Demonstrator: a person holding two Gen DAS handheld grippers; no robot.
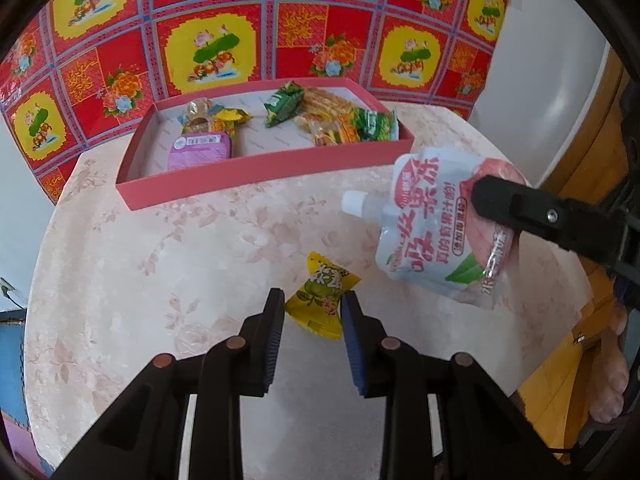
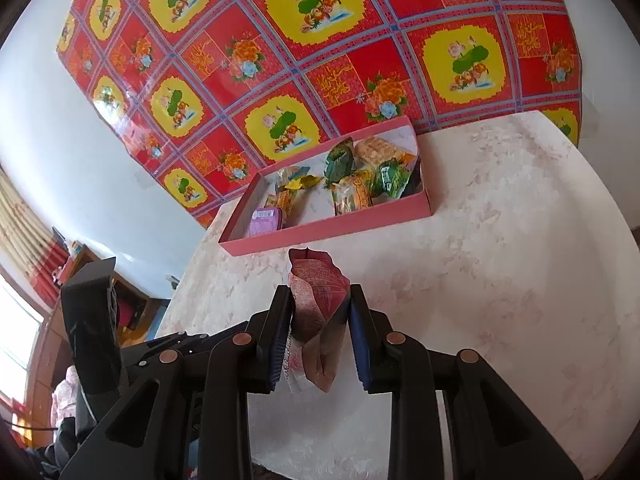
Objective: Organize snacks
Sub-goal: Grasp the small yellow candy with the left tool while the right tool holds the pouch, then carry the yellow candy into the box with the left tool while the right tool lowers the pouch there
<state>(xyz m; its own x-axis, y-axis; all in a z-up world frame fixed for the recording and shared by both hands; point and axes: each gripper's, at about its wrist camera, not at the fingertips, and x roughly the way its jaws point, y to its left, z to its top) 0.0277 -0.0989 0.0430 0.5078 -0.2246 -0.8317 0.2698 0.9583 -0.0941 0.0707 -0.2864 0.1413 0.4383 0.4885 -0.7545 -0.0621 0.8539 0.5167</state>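
Left wrist view, left gripper point(image 1: 312, 304) narrow, pads touching yellow candy point(image 1: 322, 300), right gripper point(image 2: 319, 300) clamping jelly pouch point(image 2: 318, 300)

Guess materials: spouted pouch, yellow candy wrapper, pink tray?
Spouted pouch: flexible plastic film, glossy; it creases and has a rigid white plastic cap. Yellow candy wrapper: thin printed plastic film, likely; crimped, sawtoothed ends. Pink tray: probably cardboard, matte; thin straight walls, white lining.
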